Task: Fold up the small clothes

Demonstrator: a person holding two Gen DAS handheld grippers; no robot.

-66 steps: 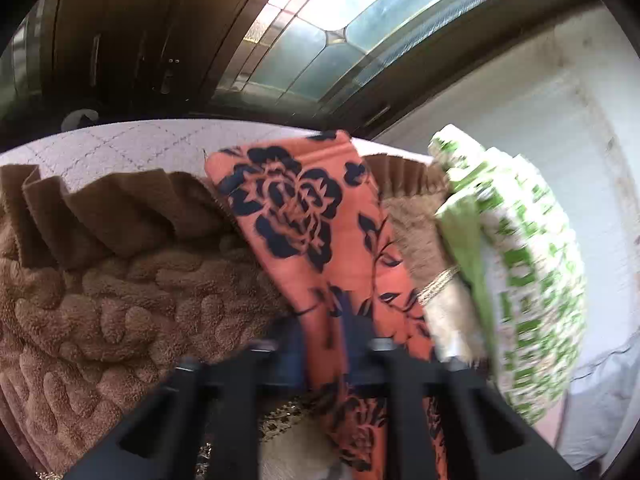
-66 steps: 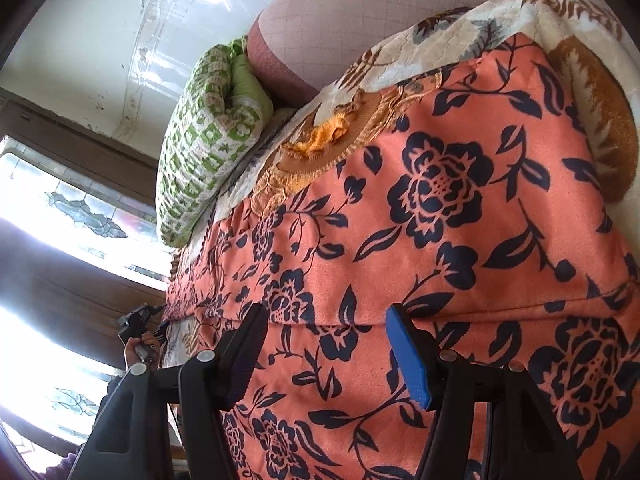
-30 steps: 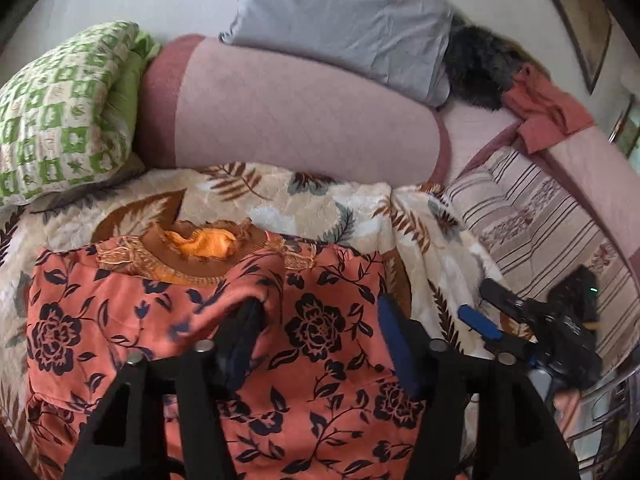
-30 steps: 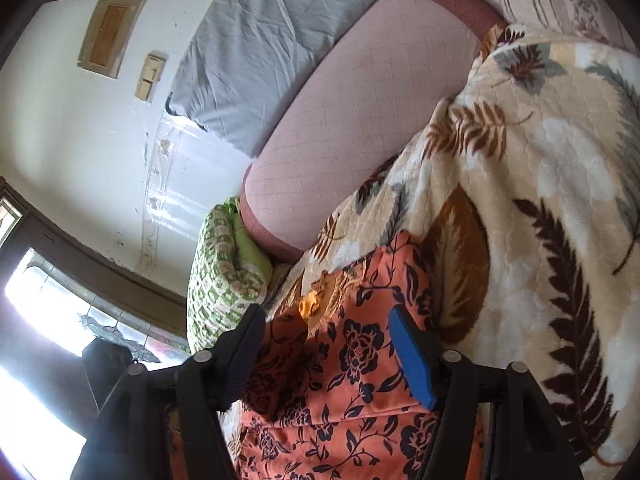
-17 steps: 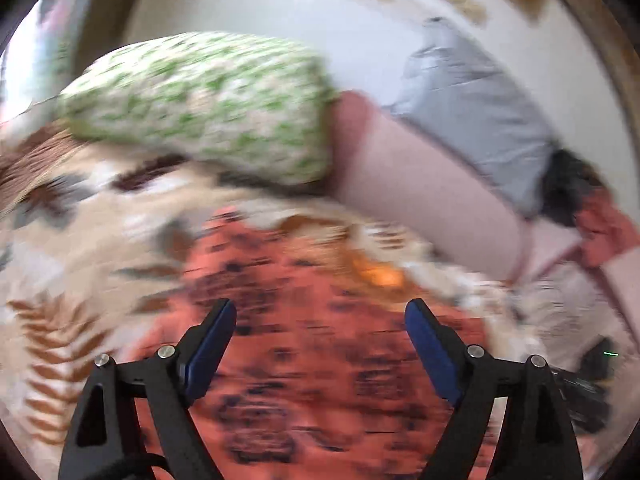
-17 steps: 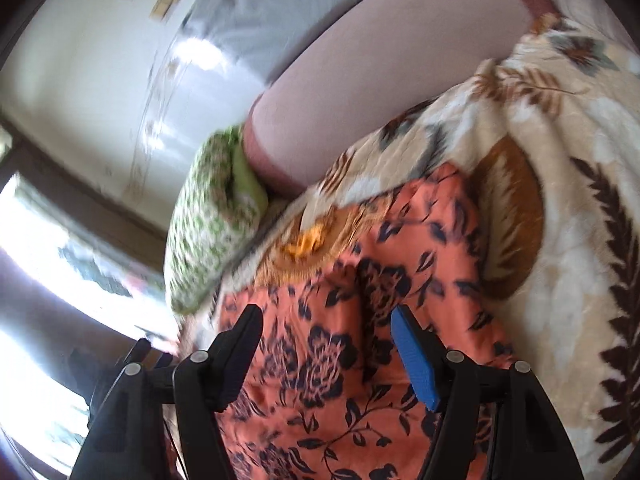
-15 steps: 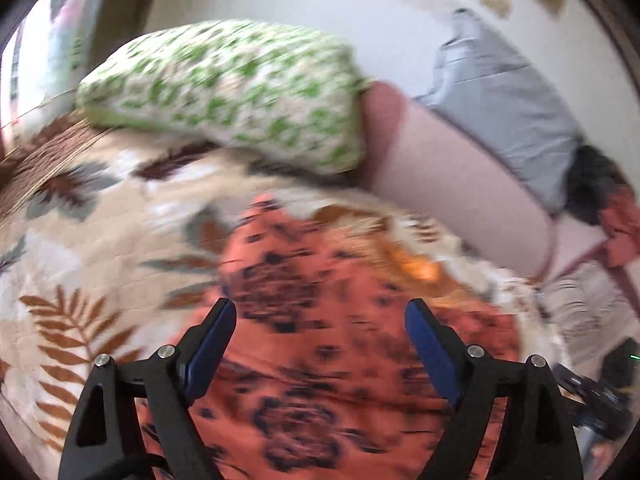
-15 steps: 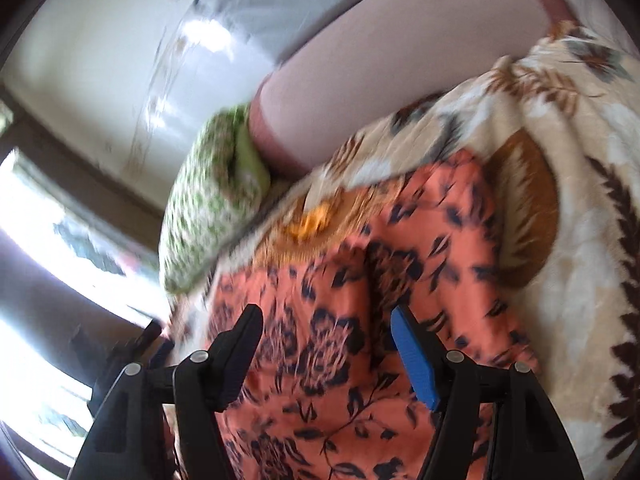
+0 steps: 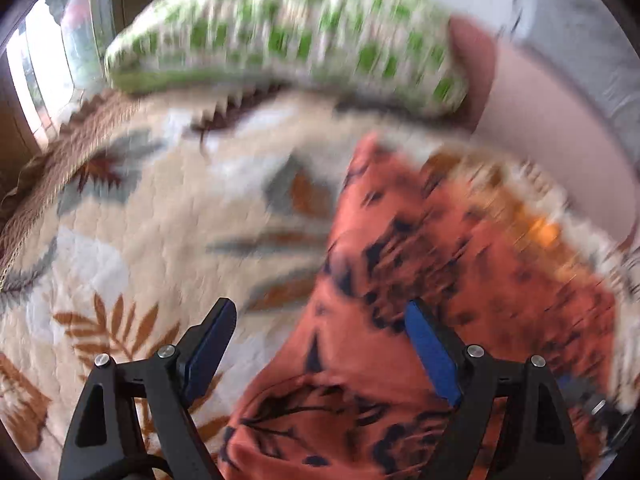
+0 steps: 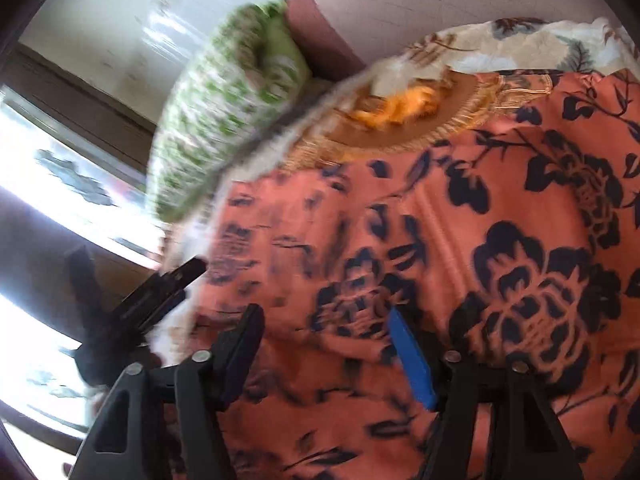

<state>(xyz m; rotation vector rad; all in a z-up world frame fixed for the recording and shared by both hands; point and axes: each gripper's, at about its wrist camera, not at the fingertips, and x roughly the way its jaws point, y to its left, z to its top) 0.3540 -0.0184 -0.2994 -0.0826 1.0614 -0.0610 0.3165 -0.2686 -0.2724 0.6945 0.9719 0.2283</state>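
The orange floral garment lies on the bed's leaf-print blanket, its left edge between the left gripper's wide-apart jaws, while the right gripper's empty jaws are closing just above its middle.

1. Cream quilted blanket with brown and grey leaf print spread flat; taken as landmark.
2. Green-and-white checked pillow lies at the blanket's far edge, blurred.
3. Dusty-pink quilted bolster just beside the pillow, along the same edge.
4. Grey cloth behind the bolster.
5. Brown knitted throw borders the blanket's left edge.
6. Bright window beyond the pillow.
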